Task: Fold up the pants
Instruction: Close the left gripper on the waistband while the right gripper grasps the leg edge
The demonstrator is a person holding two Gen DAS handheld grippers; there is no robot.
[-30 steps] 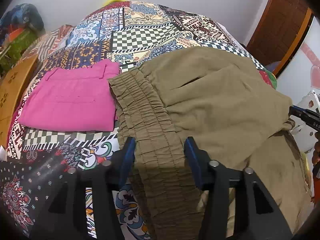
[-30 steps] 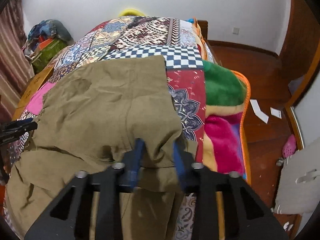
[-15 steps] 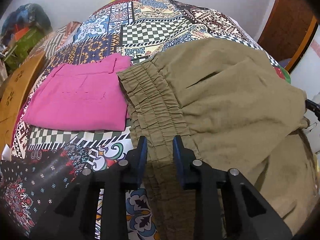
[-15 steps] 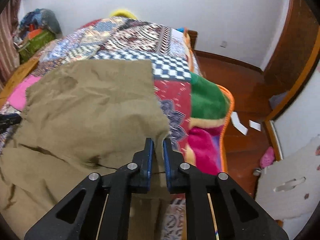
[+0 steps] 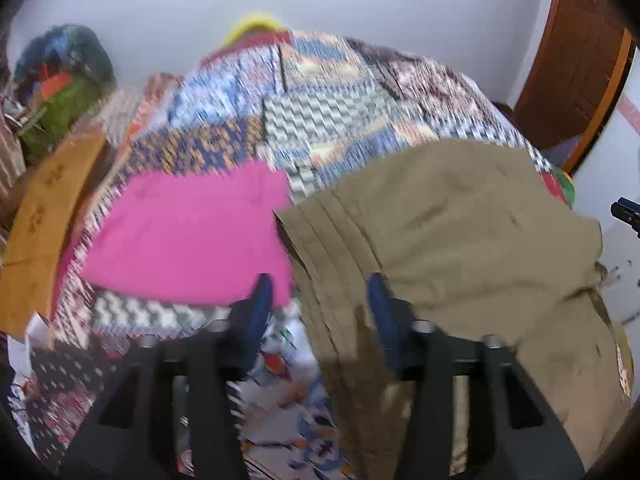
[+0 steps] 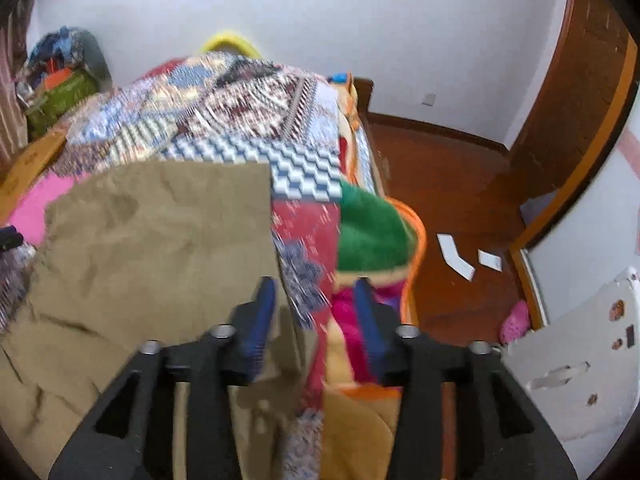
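fold laid down; both grippers found open, nothing held.

olive pants (image 5: pixel 460 240) lie folded on the patchwork bedspread (image 5: pixel 320 120), just beside pink pants (image 5: pixel 188 232). left gripper (image 5: pixel 316 308) straddles the waistband; right gripper (image 6: pixel 312 308) is at the hem edge. edges should be aligned before regripping.

Olive-khaki pants (image 5: pixel 460 232), magenta folded garment (image 5: pixel 188 236), multicoloured patchwork bedspread (image 5: pixel 320 112).

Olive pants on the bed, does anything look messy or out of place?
The olive pants hang off the bed's near edge, bunched and creased at the bottom left. The pink pants beside them lie neatly folded.
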